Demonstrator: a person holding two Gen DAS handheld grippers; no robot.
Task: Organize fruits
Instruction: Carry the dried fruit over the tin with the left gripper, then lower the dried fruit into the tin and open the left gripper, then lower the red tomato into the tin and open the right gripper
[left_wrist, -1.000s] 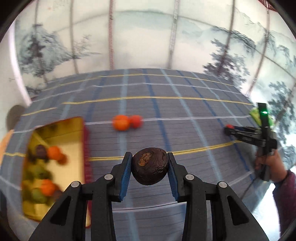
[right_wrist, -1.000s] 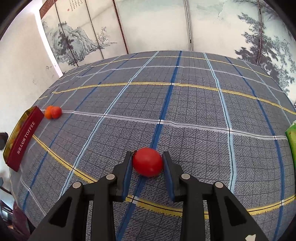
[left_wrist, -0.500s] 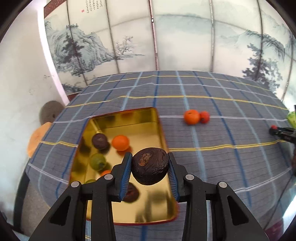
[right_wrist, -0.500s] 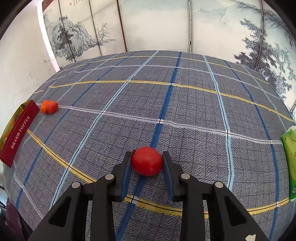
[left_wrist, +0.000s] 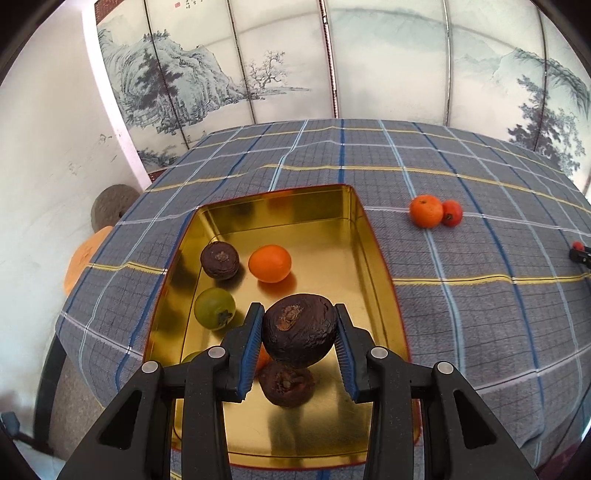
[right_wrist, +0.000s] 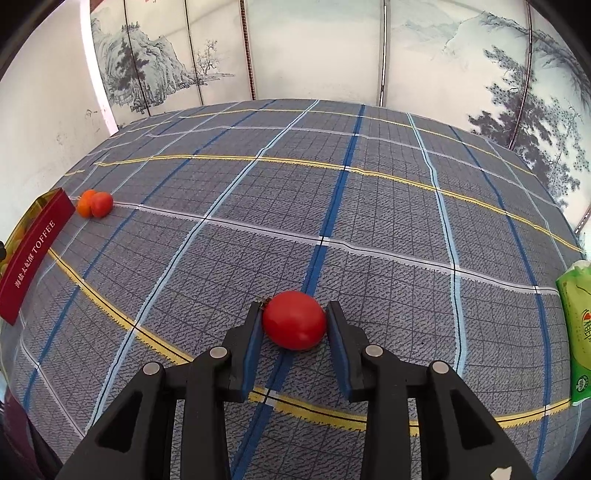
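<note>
Pinching a wrinkled dark fruit (left_wrist: 300, 328) with the left gripper (left_wrist: 299, 339), right over the near end of the gold tin (left_wrist: 373, 236). Squeezing a red tomato (right_wrist: 294, 320) with the right gripper (right_wrist: 294, 325), well off to the tin's right, jaws just eased open a touch. Risky to drop here: probably lands on the second dark fruit (left_wrist: 286, 384) directly underneath, then bounces or bruises. Might lose the tomato too with that looser pinch. Can't really make out the orange bit (left_wrist: 263, 360) tucked behind the left finger.
</note>
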